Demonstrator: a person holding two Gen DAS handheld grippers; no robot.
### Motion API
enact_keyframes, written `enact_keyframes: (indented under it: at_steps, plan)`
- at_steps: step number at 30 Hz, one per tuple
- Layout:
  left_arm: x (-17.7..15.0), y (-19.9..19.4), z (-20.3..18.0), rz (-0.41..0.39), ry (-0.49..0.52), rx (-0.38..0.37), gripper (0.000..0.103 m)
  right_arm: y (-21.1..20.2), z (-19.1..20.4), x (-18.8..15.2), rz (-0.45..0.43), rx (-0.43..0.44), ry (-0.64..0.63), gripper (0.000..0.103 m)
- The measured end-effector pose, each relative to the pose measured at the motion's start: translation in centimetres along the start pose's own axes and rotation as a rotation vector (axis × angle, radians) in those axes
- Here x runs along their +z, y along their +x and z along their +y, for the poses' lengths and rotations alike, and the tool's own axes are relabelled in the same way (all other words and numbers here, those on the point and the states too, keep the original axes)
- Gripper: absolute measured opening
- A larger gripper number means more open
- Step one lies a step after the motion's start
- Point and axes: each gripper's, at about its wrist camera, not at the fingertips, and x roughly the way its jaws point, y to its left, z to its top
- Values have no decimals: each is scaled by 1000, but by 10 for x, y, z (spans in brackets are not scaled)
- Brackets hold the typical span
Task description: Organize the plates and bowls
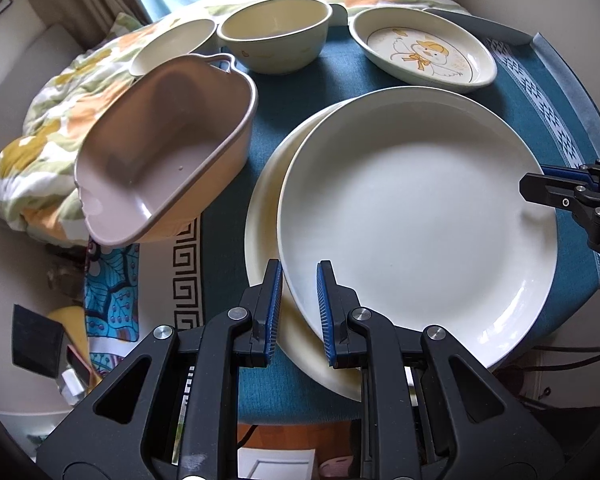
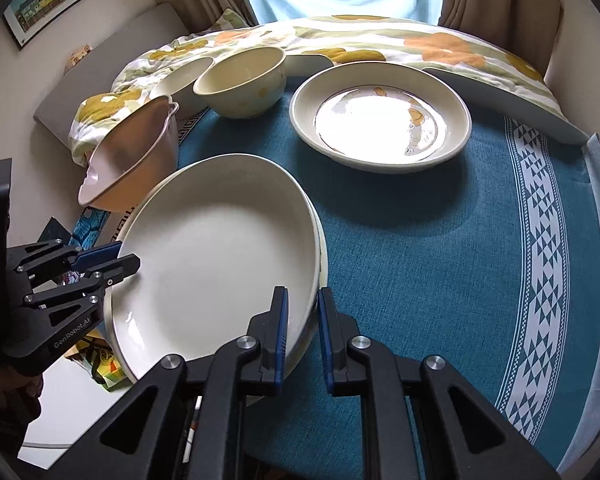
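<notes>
A large white plate (image 1: pixel 416 216) (image 2: pixel 220 252) lies slightly offset on top of a cream plate (image 1: pixel 264 216) on the teal tablecloth (image 2: pixel 420 260). My left gripper (image 1: pixel 300 308) is shut on the white plate's near left rim; it also shows at the left of the right wrist view (image 2: pixel 124 258). My right gripper (image 2: pixel 303 332) is shut on the opposite rim and appears at the right edge of the left wrist view (image 1: pixel 536 186). Behind stand a duck-print plate (image 1: pixel 424 54) (image 2: pixel 380 120), a cream bowl (image 1: pixel 274 36) (image 2: pixel 240 80) and a small cream dish (image 1: pixel 172 46).
A pink two-handled dish (image 1: pixel 160 152) (image 2: pixel 132 160) sits tilted at the table's left edge, close to the plates. A floral quilt (image 1: pixel 40 140) lies bunched behind and to the left of the table. Clutter lies on the floor below the left edge.
</notes>
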Motion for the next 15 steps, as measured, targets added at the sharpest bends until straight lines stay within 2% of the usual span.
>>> enact_keyframes:
  at_steps: [7, 15]
  plan:
    - [-3, -6, -3, -17, 26, 52, 15, 2, 7, 1, 7, -24, -30, 14]
    - [-4, -7, 1, -17, 9, 24, 15, 3, 8, 2, 13, -30, -20, 14]
